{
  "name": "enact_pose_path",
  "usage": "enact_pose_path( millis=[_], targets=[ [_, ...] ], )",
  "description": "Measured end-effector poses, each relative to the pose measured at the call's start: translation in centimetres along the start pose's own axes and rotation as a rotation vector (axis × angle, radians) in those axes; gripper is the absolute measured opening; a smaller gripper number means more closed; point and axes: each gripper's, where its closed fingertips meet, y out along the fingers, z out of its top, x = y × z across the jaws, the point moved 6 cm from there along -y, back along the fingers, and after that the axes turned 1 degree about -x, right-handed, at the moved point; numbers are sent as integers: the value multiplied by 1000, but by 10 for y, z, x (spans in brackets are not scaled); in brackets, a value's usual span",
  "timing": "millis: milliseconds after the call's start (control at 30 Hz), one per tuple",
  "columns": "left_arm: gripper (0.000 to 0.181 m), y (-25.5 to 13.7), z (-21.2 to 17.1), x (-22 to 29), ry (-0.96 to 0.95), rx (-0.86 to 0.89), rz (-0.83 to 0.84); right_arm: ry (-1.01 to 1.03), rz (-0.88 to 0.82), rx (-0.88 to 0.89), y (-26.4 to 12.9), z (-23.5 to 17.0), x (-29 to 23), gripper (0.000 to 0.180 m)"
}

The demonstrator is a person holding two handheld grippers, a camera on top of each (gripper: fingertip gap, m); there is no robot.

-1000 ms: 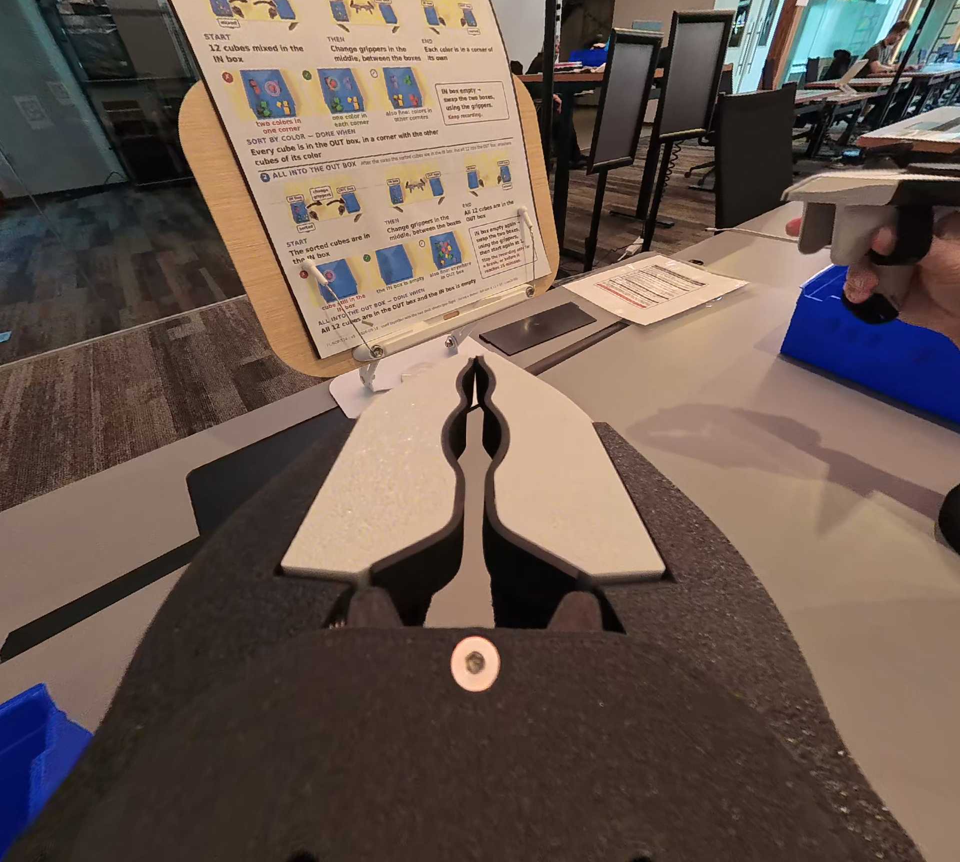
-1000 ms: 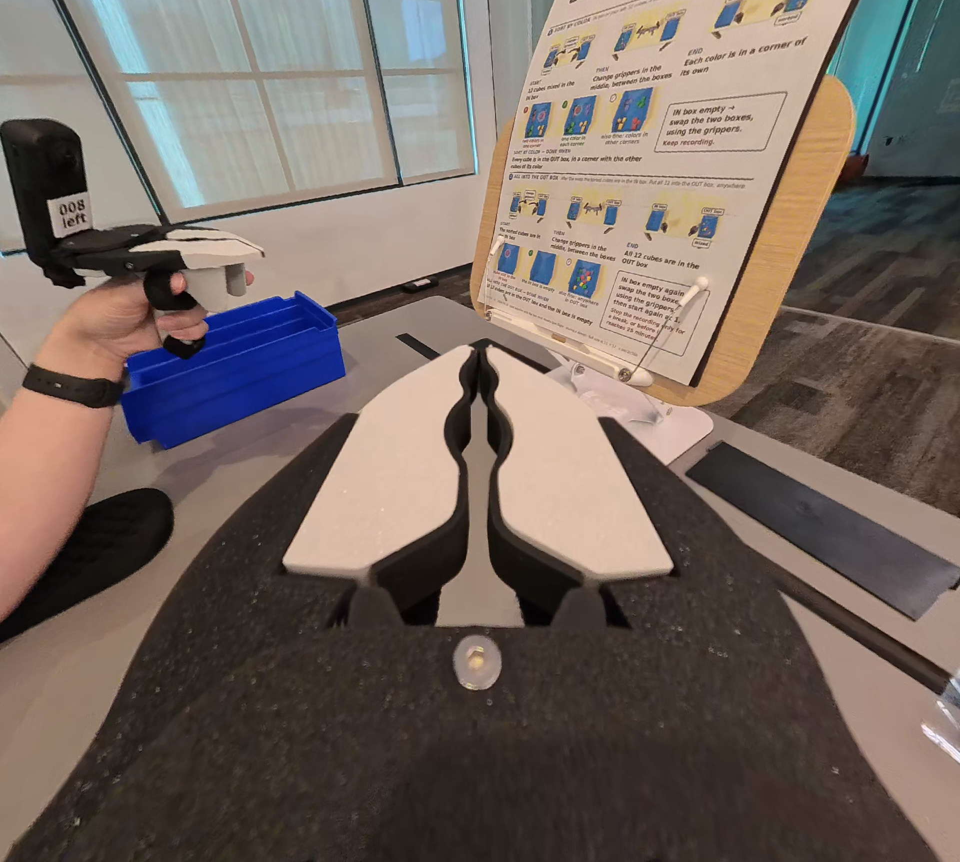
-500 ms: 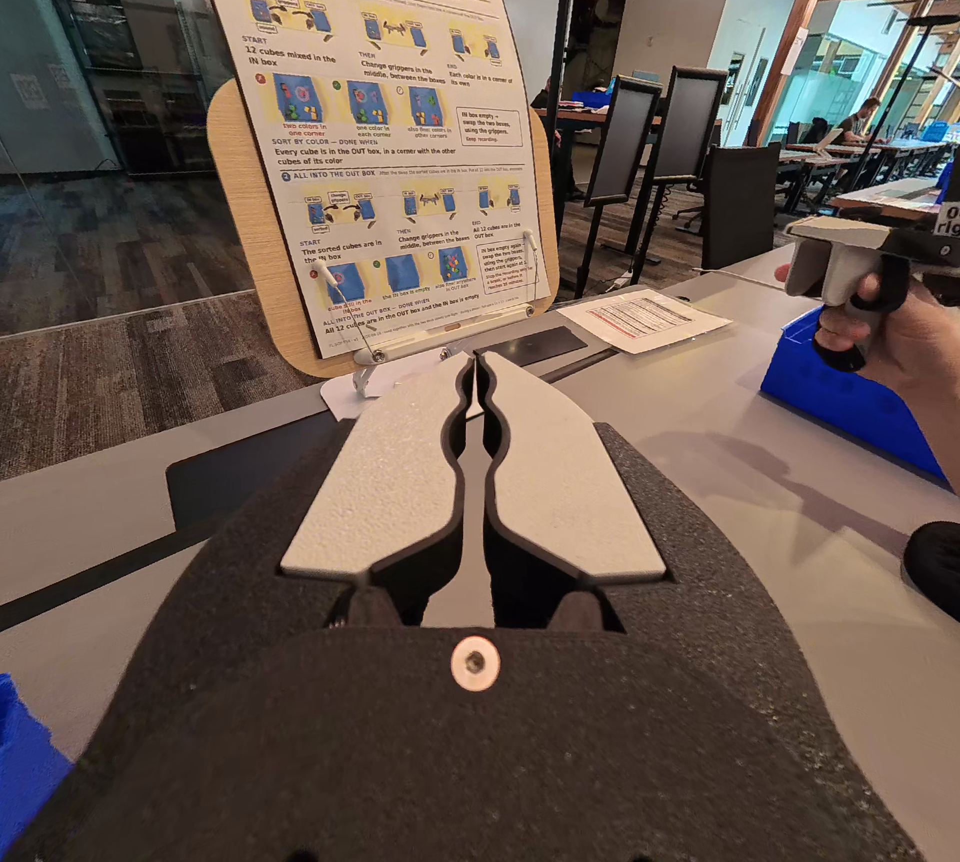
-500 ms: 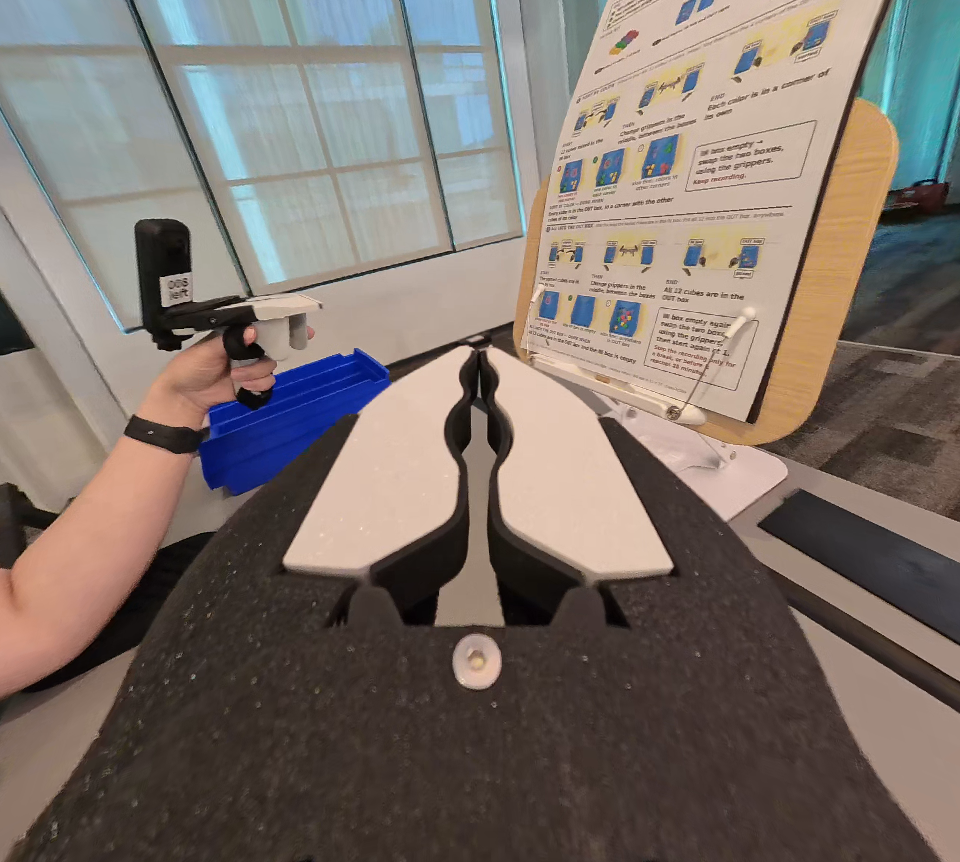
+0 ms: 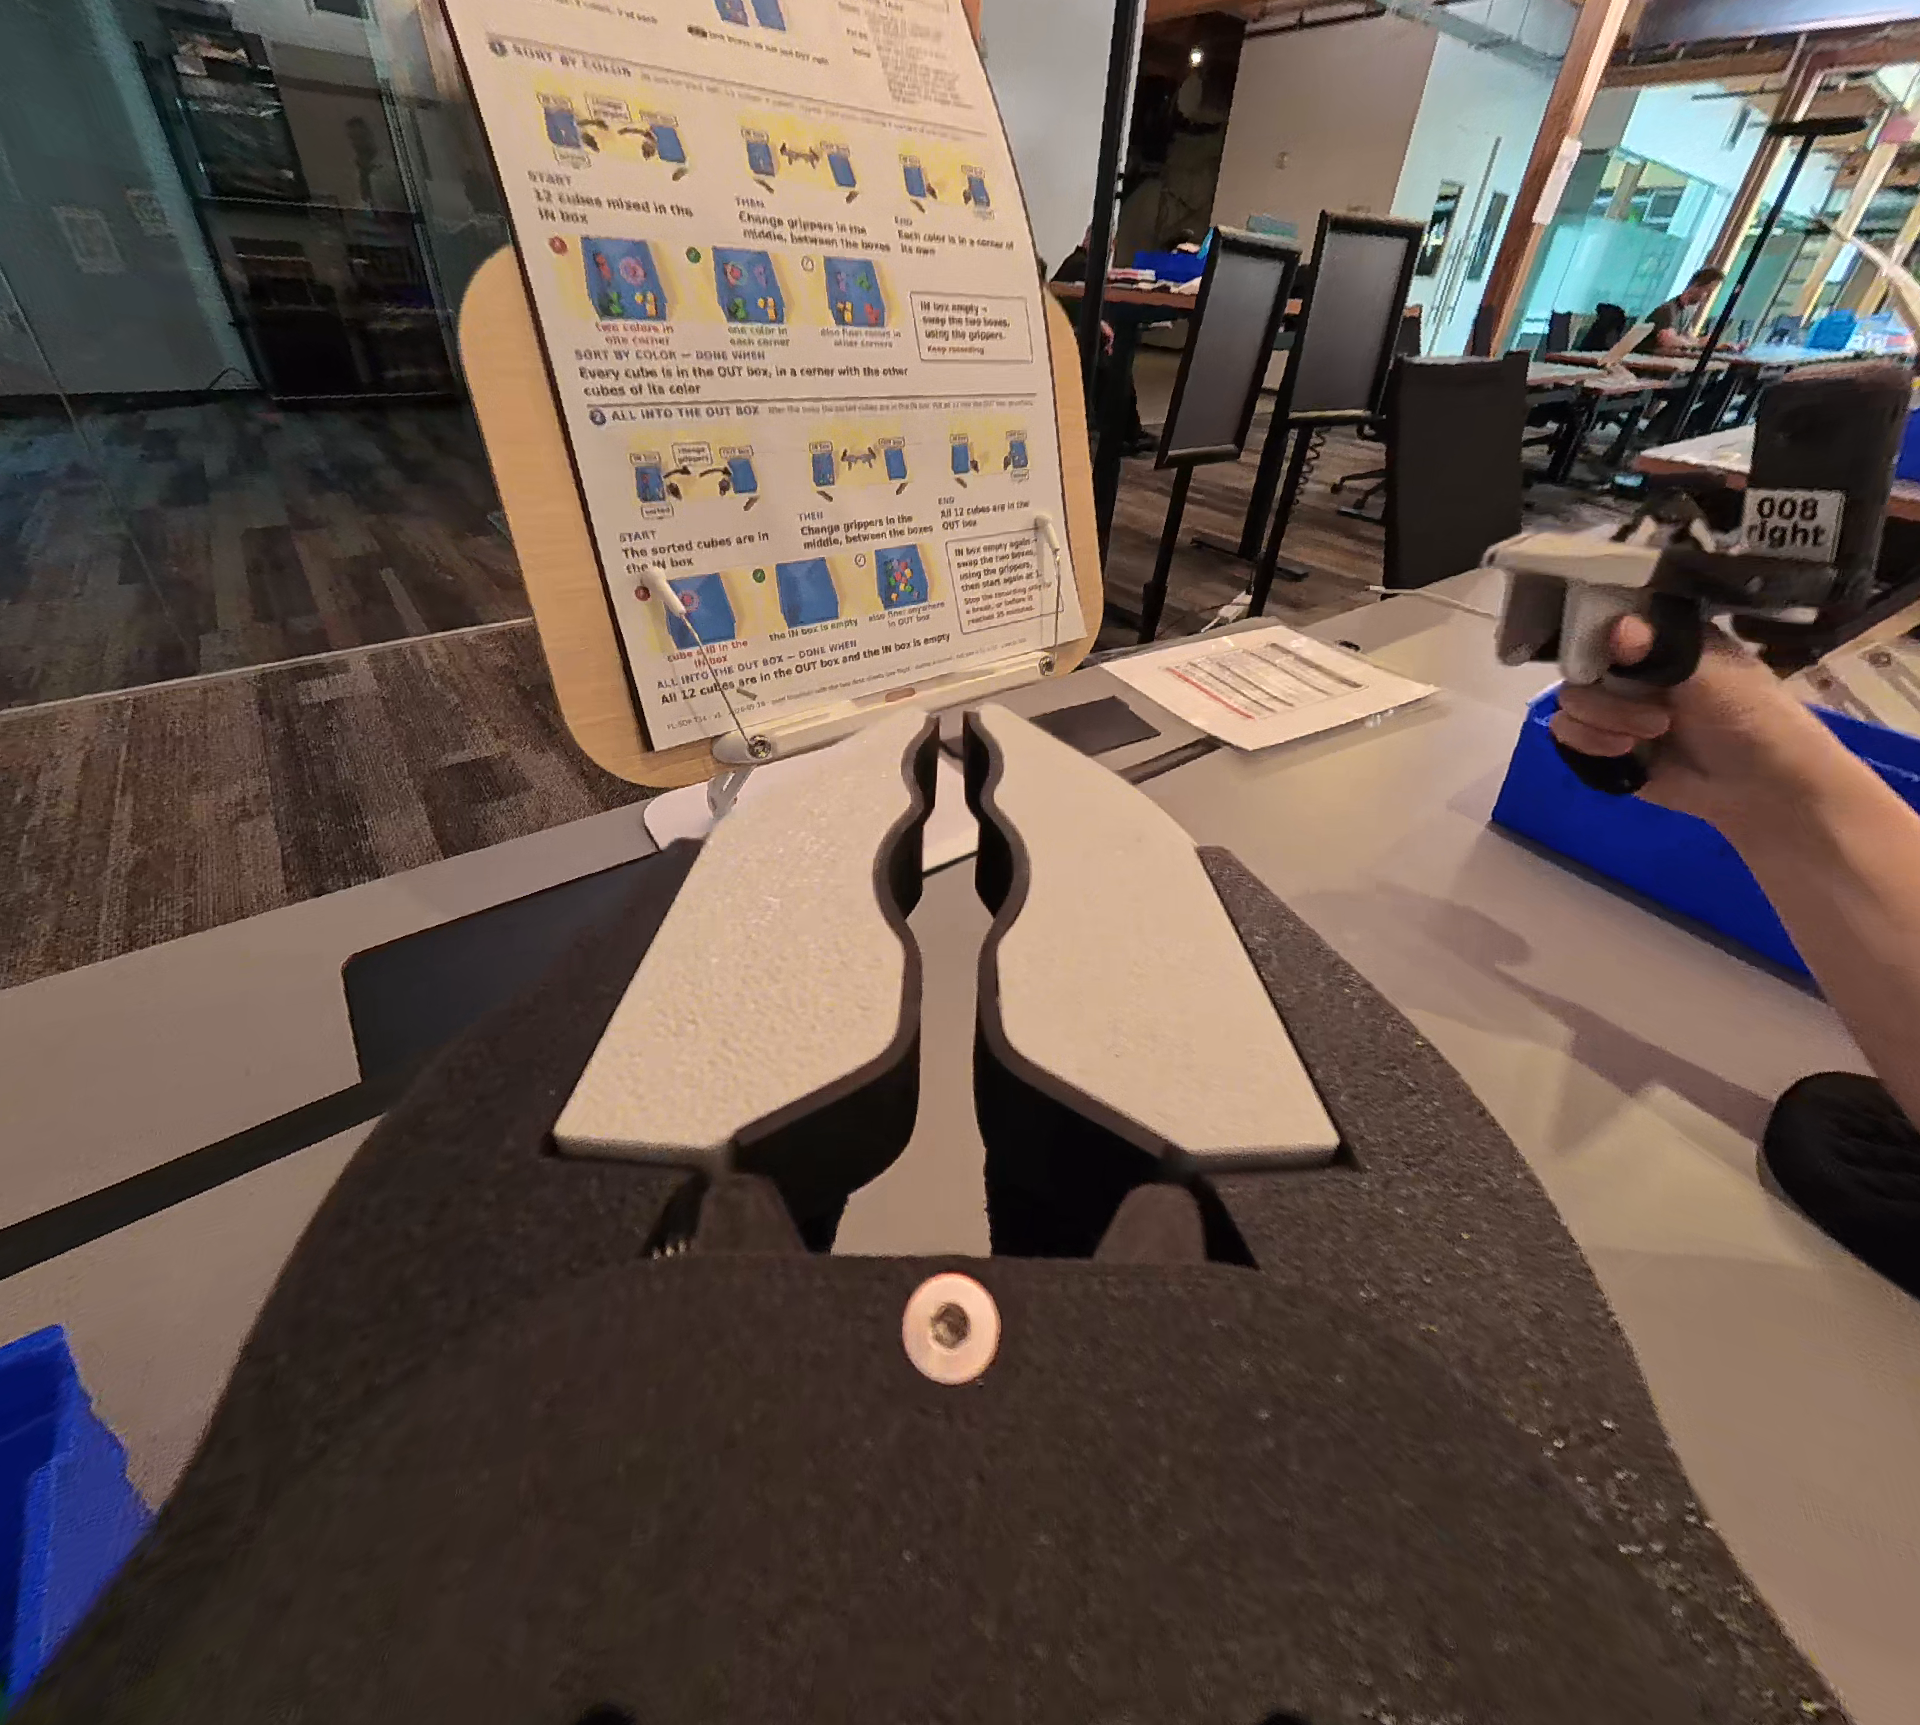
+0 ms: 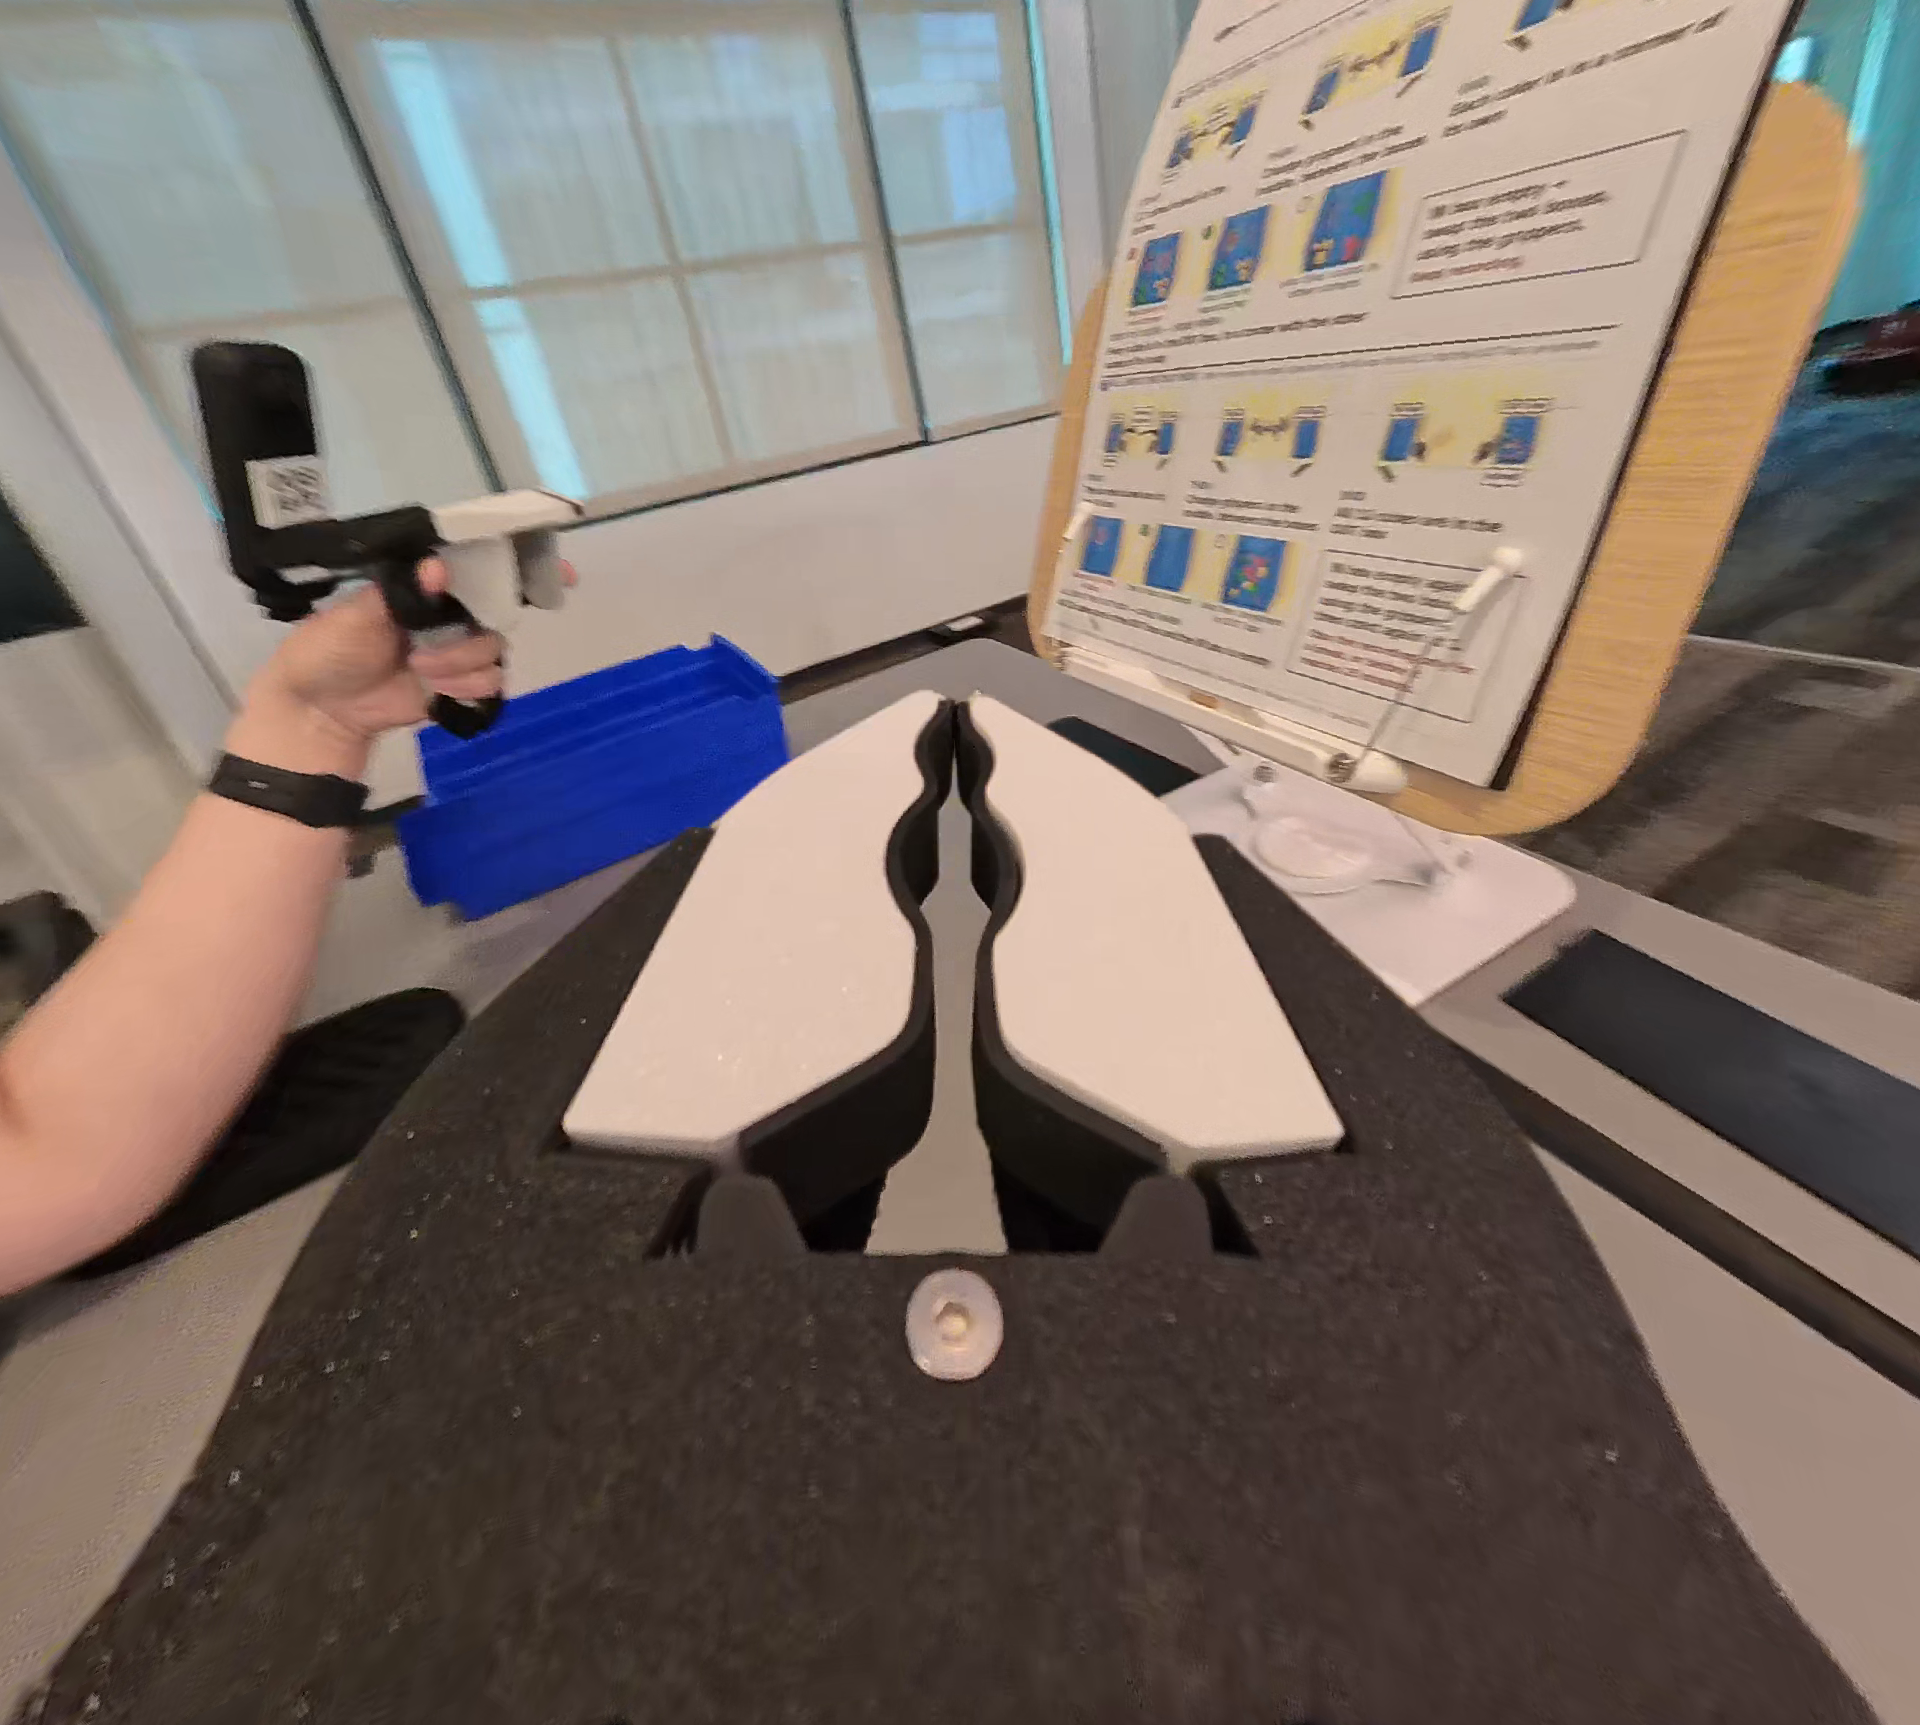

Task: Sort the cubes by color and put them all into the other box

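I hold a pair of tongs in each hand above a pale grey table (image 5: 1351,896), both aimed at a sheet of illustrated instructions (image 5: 769,304) propped on a light wooden stand (image 5: 509,470) at the table's far edge. My left gripper (image 5: 951,725) grips nothing; its two white fingers are drawn nearly together, with only a thin slit between the tips. My right gripper (image 6: 954,707) is also empty, its tips pressed together. In the left wrist view, my right hand (image 5: 1662,719) is raised over a blue box (image 5: 1642,844) at the right side of the table, and a corner of a second blue box (image 5: 52,1488) shows at the lower left. In the right wrist view, my left hand (image 6: 364,657), with a dark band on the wrist, hangs above a blue box (image 6: 592,771) on the left. I cannot see inside either box, so the cubes are hidden from both views. A white printed sheet (image 5: 1268,683) lies flat on the table near the stand, beside dark strips set into the surface. The room is an open office: glass walls and grey carpet to one side, a large paned window (image 6: 623,148) to the other, wooden posts, exposed ceiling ducts, and rows of desks with dark chairs (image 5: 1455,470) farther back.
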Motion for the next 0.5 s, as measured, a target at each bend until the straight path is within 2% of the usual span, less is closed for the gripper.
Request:
enact_pose_path(
  millis=[167,333,500],
  targets=[
    [4,-3,16,10,13,22,-23,-72,-29,11,-7,1,4,0],
    [7,6,22,5,77,-62,6,-142,-129,-61,-12,-3,16,0],
    [7,1,10,3,59,-44,-19,-212,-180,-99,-13,-5,19,0]
  ],
)
